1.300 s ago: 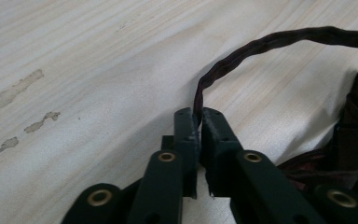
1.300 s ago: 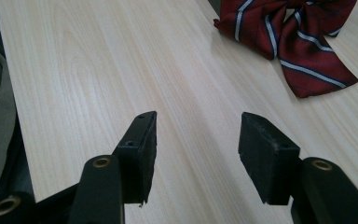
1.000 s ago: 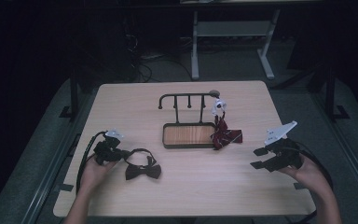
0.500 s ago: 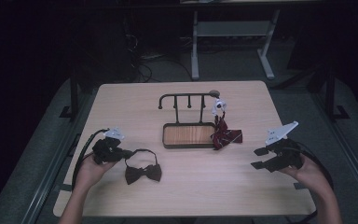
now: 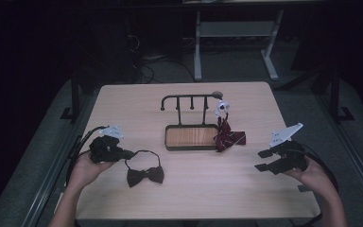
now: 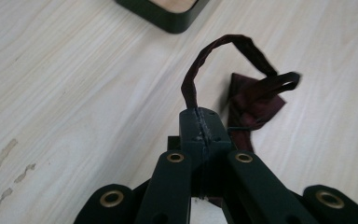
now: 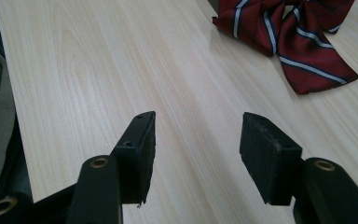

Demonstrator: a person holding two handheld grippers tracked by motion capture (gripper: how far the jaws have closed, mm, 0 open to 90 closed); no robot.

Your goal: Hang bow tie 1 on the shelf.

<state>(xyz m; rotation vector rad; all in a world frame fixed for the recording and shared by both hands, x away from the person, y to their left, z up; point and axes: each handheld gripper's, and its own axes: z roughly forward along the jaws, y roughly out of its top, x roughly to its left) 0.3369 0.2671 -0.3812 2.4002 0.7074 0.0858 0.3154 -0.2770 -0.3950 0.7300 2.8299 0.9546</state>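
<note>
Pale wood-grain laminate covers the table, which stands in a dark room with grey flooring and a white desk frame at the top of the frame. Left of centre, the left gripper has its black jaws closed on the thin strap of a dark maroon fabric bow tie, whose bow lies below the strap's loop. At lower right the right gripper stands open and empty, near a striped red bow tie beside a black metal rack with a wooden base.

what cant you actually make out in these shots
- Left gripper view: the bow tie's lower half is hidden behind the shut fingers gripping its strap.
- Right gripper view: the striped tie is cut off by the top edge.
- High view: the white thing on the rack is too small to identify.
</note>
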